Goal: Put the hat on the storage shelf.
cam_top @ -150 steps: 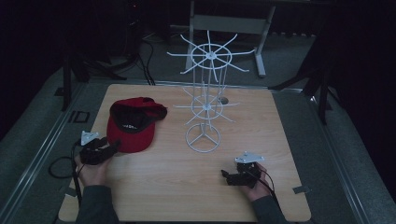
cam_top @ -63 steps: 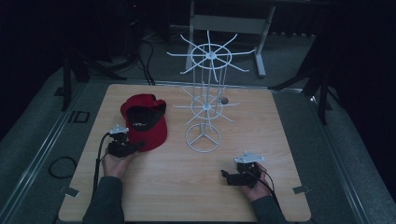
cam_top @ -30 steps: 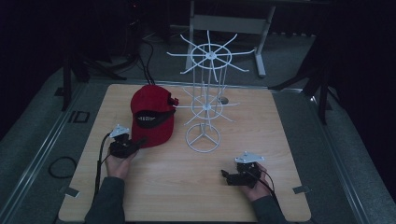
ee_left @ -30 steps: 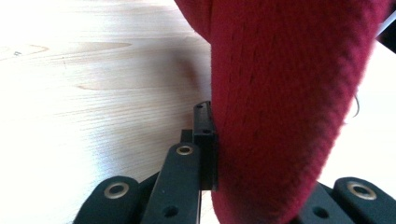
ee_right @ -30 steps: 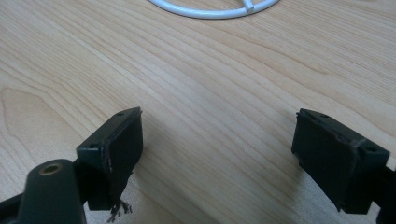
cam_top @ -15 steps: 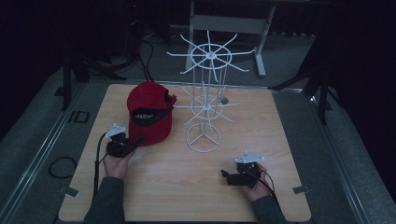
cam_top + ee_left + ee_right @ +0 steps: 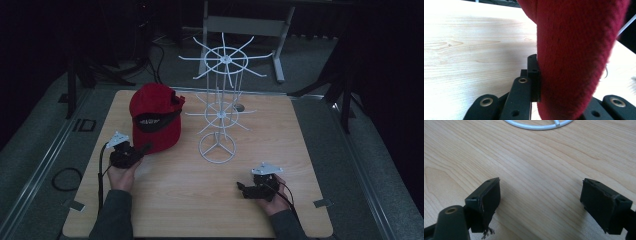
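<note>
A red cap [image 7: 155, 117] with a black inside band stands tilted up over the left half of the wooden table [image 7: 190, 200]. My left gripper [image 7: 143, 149] is shut on its brim from the near side. In the left gripper view, one black finger [image 7: 534, 75] presses on the red cap's brim [image 7: 574, 55], which hides the other finger. A white wire rack [image 7: 220, 100] stands at the table's middle, just right of the cap. My right gripper [image 7: 242, 189] rests low at the front right, its jaws wide open [image 7: 541, 197] over bare wood.
The rack's round base ring [image 7: 539, 125] lies just ahead of the right gripper. Its wire arms [image 7: 250, 70] spread out at two levels. Dark floor, cables [image 7: 65, 177] and a grey stand [image 7: 245, 25] surround the table.
The left gripper moved in from the left edge, took the cap by its brim and raised it from lying flat to standing up, slightly farther back. The right gripper stayed put.
</note>
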The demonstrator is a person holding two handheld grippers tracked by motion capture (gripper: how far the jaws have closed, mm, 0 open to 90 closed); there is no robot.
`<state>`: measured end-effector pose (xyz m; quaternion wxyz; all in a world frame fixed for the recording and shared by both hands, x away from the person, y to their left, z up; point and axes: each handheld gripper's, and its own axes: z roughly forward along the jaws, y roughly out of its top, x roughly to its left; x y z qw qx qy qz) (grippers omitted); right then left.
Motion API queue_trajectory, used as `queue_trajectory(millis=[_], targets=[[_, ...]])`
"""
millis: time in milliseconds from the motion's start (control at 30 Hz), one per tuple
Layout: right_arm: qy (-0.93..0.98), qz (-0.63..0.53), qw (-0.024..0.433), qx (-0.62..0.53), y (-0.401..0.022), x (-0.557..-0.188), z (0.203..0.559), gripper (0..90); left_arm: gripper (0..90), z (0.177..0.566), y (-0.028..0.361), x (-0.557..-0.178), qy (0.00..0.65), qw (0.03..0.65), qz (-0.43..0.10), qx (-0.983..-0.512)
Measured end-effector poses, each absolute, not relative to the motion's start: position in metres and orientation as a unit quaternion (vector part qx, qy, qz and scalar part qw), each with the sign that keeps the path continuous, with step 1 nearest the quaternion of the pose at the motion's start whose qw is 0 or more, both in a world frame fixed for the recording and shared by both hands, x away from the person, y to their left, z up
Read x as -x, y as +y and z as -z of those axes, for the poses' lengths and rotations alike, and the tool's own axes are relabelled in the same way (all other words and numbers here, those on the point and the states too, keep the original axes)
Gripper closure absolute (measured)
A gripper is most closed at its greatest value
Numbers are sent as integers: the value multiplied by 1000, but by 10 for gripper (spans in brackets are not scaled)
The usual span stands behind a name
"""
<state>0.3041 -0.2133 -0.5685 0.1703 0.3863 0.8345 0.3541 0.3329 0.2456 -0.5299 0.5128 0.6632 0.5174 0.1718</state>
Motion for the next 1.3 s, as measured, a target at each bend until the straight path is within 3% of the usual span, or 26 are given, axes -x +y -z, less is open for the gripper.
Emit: queue_trajectory(millis=[1300], targets=[[834, -354, 170, -386, -213, -304, 569, 163, 853, 495, 248, -311, 503, 556, -224, -622]])
